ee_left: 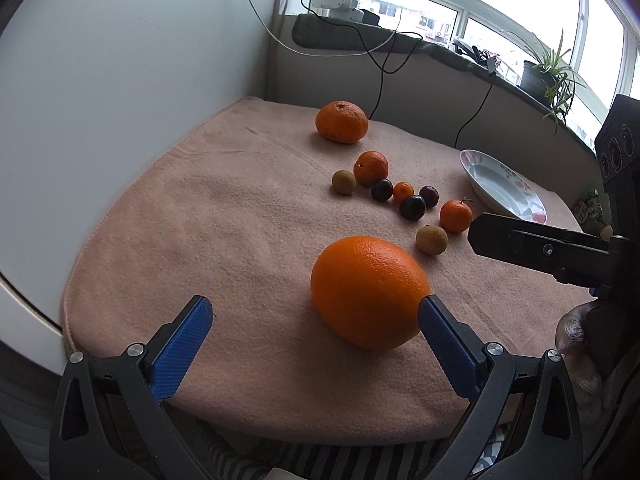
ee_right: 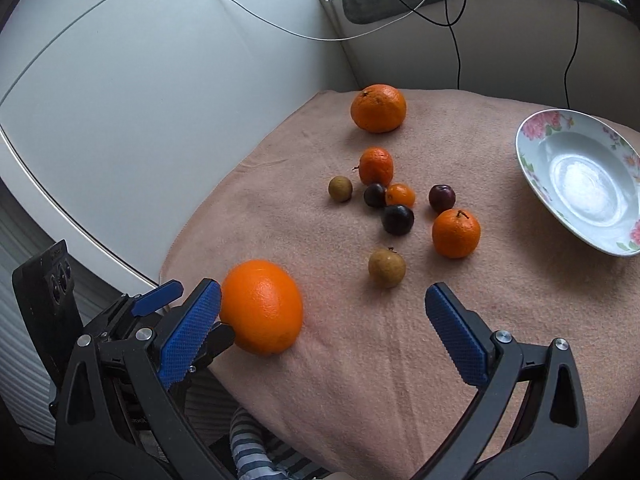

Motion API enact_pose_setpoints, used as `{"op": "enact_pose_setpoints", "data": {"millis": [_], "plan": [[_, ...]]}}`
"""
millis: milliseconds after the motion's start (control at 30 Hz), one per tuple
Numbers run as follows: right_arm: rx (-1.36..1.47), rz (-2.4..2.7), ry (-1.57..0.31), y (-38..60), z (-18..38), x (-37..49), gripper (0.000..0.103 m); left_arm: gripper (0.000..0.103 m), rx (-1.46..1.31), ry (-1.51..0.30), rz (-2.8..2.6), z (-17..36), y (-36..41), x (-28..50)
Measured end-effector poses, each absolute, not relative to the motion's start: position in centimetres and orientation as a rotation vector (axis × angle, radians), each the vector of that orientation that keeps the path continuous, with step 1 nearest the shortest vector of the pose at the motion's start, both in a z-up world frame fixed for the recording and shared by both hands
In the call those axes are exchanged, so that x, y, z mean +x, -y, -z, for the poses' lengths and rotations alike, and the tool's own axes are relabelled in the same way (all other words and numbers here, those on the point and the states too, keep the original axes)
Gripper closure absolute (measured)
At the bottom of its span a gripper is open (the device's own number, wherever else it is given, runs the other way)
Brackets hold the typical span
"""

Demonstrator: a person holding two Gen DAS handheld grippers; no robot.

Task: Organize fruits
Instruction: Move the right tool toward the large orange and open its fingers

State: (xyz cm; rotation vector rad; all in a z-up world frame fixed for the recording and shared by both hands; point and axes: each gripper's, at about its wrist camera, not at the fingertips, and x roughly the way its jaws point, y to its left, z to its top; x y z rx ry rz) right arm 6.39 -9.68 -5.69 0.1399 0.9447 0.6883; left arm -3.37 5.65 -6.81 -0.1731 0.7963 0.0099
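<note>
A big smooth orange [ee_left: 368, 292] lies on the pink towel [ee_left: 200, 216] near its front edge. My left gripper [ee_left: 316, 312] is open, with the orange partly between its blue fingers and against the right finger. The same orange [ee_right: 262, 306] shows in the right wrist view, beside the left gripper [ee_right: 176, 300]. My right gripper [ee_right: 324, 304] is open and empty above the towel [ee_right: 400, 360]. A large mandarin [ee_right: 378, 108] lies at the back. Smaller mandarins [ee_right: 456, 234], dark plums [ee_right: 397, 220] and brown longans [ee_right: 387, 267] lie clustered mid-towel.
An empty white floral bowl [ee_right: 580, 180] stands at the right of the towel. A white wall [ee_left: 100, 100] bounds the left side. Cables [ee_left: 380, 64] hang from the windowsill at the back, where a potted plant [ee_left: 548, 72] stands.
</note>
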Motion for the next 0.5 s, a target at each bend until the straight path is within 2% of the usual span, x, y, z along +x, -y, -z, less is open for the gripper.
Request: {"op": "enact_pose_setpoints", "data": {"millis": [500], "plan": [[0.099, -0.794, -1.054, 6.5, 7.8, 6.6, 0.000, 0.001, -0.234, -0.844, 0.071, 8.7, -5.4, -2.7]]}}
